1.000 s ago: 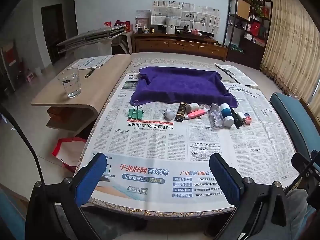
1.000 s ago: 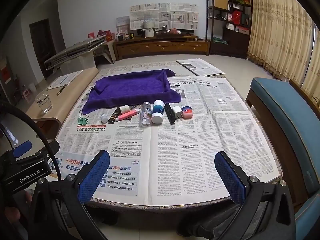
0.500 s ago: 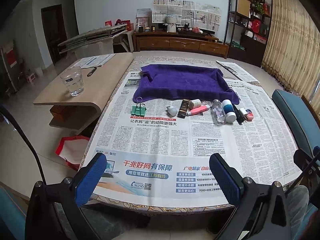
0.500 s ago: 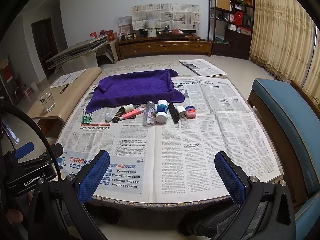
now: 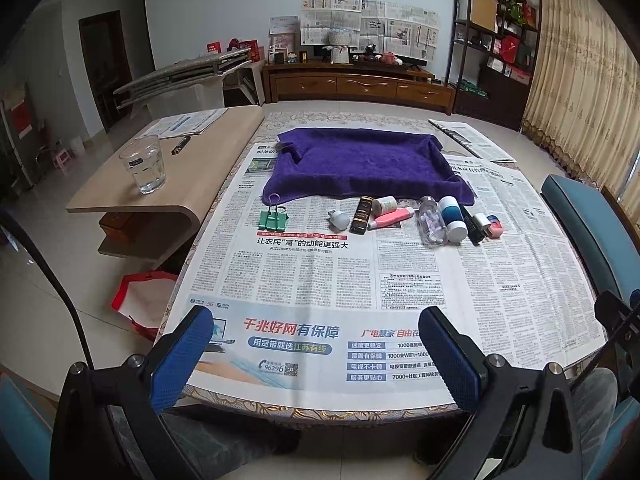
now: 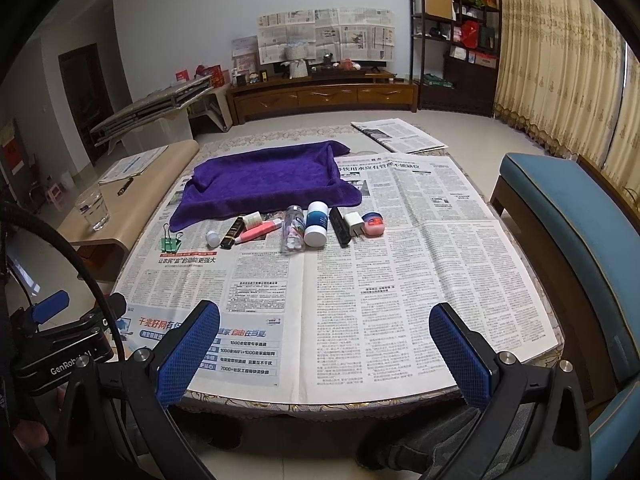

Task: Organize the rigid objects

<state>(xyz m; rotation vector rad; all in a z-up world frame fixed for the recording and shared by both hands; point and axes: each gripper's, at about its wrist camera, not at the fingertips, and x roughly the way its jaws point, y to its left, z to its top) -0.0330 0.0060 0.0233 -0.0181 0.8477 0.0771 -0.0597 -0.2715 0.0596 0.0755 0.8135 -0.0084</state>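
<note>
A row of small items lies on the newspaper-covered table in front of a purple towel (image 5: 360, 164) (image 6: 264, 180): a green binder clip (image 5: 274, 219) (image 6: 171, 243), a small white bulb (image 5: 339, 219), a black tube (image 5: 362, 219), a pink tube (image 5: 390, 218) (image 6: 258, 231), a clear bottle (image 5: 431, 224) (image 6: 292, 232), a blue-and-white jar (image 5: 454, 220) (image 6: 316, 224), a black bar, a white charger (image 6: 354, 224) and a pink tin (image 6: 374, 225). My left gripper (image 5: 314, 354) and right gripper (image 6: 324, 354) are both open and empty, held at the table's near edge, far from the items.
A low wooden side table (image 5: 168, 176) at the left carries a glass of water (image 5: 145, 164) and a pen. A blue padded bench (image 6: 568, 216) stands at the right. A red bag (image 5: 138, 308) lies on the floor. Folded newspaper (image 6: 400, 134) lies at the table's far end.
Both grippers have drawn back and risen slightly from the table; the items look a little farther away. Nothing on the table moved. Both stay open.
</note>
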